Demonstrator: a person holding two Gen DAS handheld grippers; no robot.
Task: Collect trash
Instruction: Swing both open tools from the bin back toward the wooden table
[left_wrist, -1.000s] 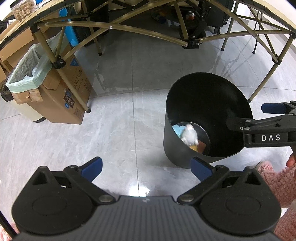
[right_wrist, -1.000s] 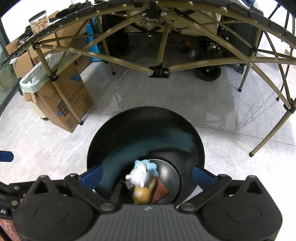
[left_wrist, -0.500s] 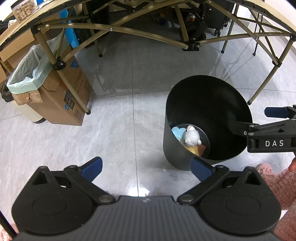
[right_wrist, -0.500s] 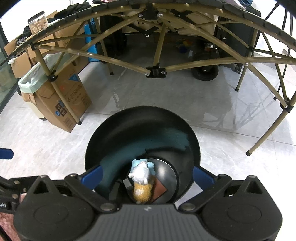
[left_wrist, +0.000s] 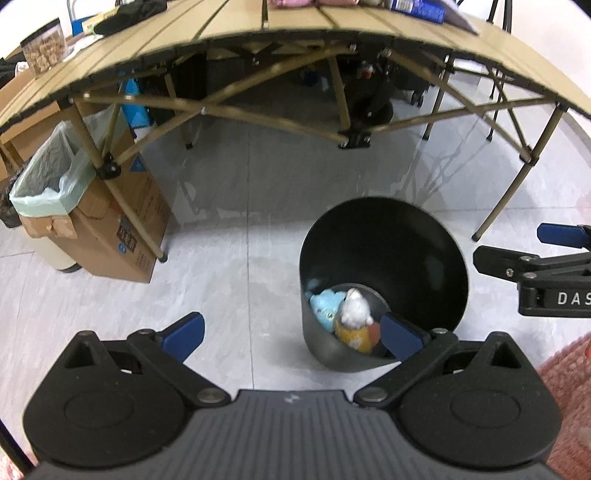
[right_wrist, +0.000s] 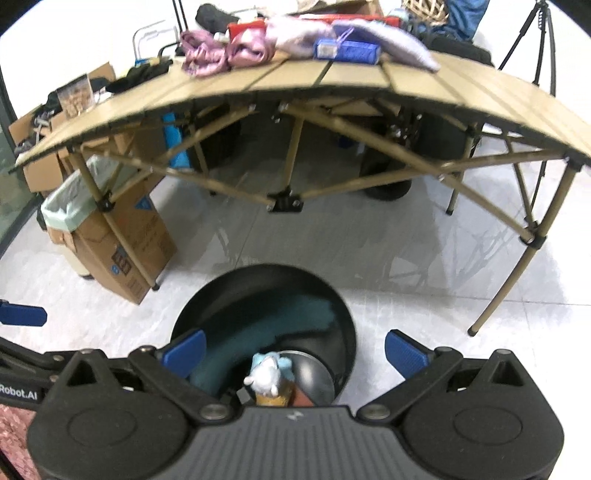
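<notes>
A black round bin (left_wrist: 384, 236) stands on the grey tiled floor; it also shows in the right wrist view (right_wrist: 258, 288). At its bottom lie a white and orange plush toy (left_wrist: 354, 317), a light blue plush (left_wrist: 325, 306) and a reddish scrap; the white toy shows in the right wrist view (right_wrist: 267, 378) too. My left gripper (left_wrist: 291, 334) is open and empty, above the floor left of the bin. My right gripper (right_wrist: 295, 350) is open and empty above the bin's mouth; it shows at the right edge of the left wrist view (left_wrist: 535, 258).
A folding tan table (right_wrist: 332, 81) stands behind the bin, with pink cloths (right_wrist: 225, 51) and a blue packet (right_wrist: 347, 50) on top. A cardboard box with a green liner (left_wrist: 92, 221) stands at the left by a table leg. Thin table legs (right_wrist: 506, 291) stand right of the bin.
Both grippers have risen and tilted up, so the table top now shows. The plush toys have come to rest at the bin's bottom. Both grippers stay open.
</notes>
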